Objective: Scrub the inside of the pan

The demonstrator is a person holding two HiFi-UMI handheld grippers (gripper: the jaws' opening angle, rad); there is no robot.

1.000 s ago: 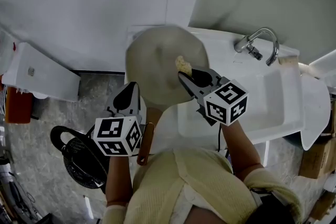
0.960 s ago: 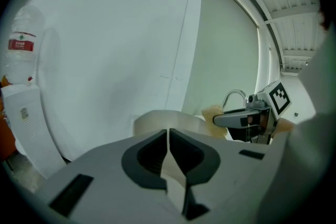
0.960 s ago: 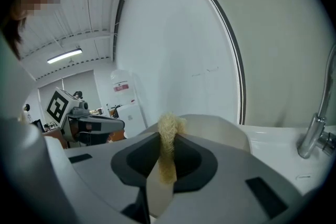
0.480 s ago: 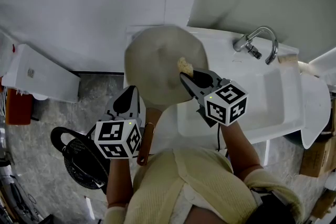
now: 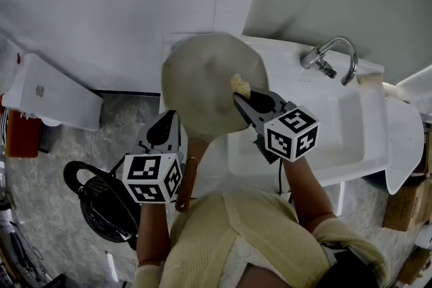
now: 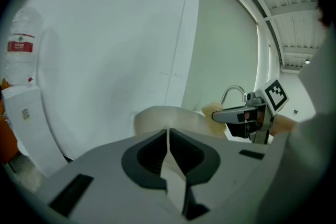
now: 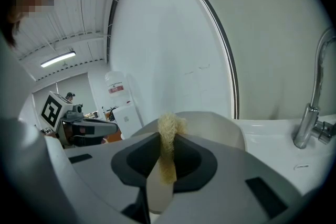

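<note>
The right gripper [image 5: 237, 99] has its jaws pressed together on a yellow sponge [image 5: 238, 84], a frayed tuft of which sticks out past the tips; that tuft touches the inside of the pan [image 5: 202, 77], which stands tilted just ahead of the jaws with its hollow side towards them; the scrubbing looks under way, with the sponge near the pan's right side and most of the inner face to the gripper's left. Further left and nearer the person, the left gripper [image 5: 164, 126] has its jaws closed on a pale strip that seems to be part of the pan, with the brown handle [image 5: 187, 175] running just beside it; the sink [image 5: 351, 138] lies to the right of the working gripper, and the tap [image 5: 334, 54] beyond it. The pinch on the sponge is thin, so hard rubbing could drag it out; the same push could twist the pan in its narrow hold and let it swing or drop, since it hangs partly off the sink's edge.
</note>
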